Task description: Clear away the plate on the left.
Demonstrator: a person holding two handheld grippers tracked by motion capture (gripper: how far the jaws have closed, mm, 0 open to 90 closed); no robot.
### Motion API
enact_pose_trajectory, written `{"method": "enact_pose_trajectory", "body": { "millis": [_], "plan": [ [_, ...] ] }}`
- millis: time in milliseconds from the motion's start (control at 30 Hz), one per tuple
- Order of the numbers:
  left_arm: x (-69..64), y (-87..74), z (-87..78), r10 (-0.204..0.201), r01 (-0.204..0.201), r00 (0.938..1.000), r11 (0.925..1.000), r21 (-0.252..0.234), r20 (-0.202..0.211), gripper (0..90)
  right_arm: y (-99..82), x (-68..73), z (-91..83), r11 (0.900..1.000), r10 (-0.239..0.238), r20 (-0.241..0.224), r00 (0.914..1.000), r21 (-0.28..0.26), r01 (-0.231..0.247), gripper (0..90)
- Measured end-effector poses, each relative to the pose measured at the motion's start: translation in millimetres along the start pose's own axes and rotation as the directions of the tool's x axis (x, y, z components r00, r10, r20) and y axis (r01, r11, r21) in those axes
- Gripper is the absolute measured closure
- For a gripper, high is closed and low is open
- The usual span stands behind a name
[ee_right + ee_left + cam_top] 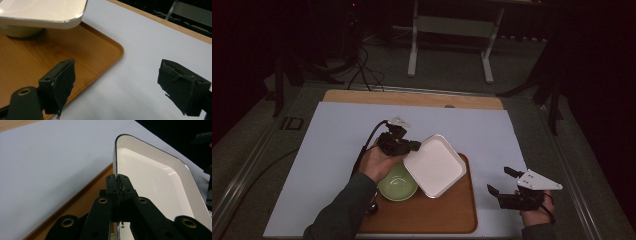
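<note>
A square white plate (435,165) hangs tilted over the wooden tray (452,212), and my left gripper (412,147) is shut on its left rim. In the left gripper view the two jaws pinch the thin rim of the white plate (152,175) at my left gripper (119,185). A green bowl (397,183) rests on the tray, partly under the plate and beside the left hand. My right gripper (502,181) stands open over the white mat, right of the tray, with nothing between its fingers. In the right gripper view my right gripper (120,82) faces the tray corner (110,50), below the plate (45,12).
A white mat (337,150) covers the tabletop, with a wooden board edge (412,98) behind it. Cables and a white desk frame (452,30) stand on the floor beyond the table. A dark small object (373,206) lies by the tray's left edge.
</note>
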State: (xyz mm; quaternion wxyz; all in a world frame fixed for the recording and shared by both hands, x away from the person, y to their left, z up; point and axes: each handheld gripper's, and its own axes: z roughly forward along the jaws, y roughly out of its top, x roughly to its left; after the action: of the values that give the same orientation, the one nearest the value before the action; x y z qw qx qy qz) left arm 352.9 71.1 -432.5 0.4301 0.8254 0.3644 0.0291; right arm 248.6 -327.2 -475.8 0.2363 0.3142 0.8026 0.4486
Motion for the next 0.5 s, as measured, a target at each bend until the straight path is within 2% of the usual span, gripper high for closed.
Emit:
{"method": "enact_pose_trajectory", "body": {
  "millis": [167, 500],
  "plan": [
    [-7.5, 0.6, 9.4, 0.024, -0.023, 0.9997, 0.9987, 0.046, -0.008, 89.8, 0.1, 0.5, 0.7, 1.0, -0.005, -0.003, 1.0, 0.0, 0.005, 14.4],
    [-19.7, -0.9, 27.2, 0.054, -0.055, 0.9984, 0.9935, 0.099, 0.018, 89.7, -0.3, 0.3, 0.3, 1.0, -0.003, -0.003, 1.0, 0.0, 0.003, 14.4]
  ]
}}
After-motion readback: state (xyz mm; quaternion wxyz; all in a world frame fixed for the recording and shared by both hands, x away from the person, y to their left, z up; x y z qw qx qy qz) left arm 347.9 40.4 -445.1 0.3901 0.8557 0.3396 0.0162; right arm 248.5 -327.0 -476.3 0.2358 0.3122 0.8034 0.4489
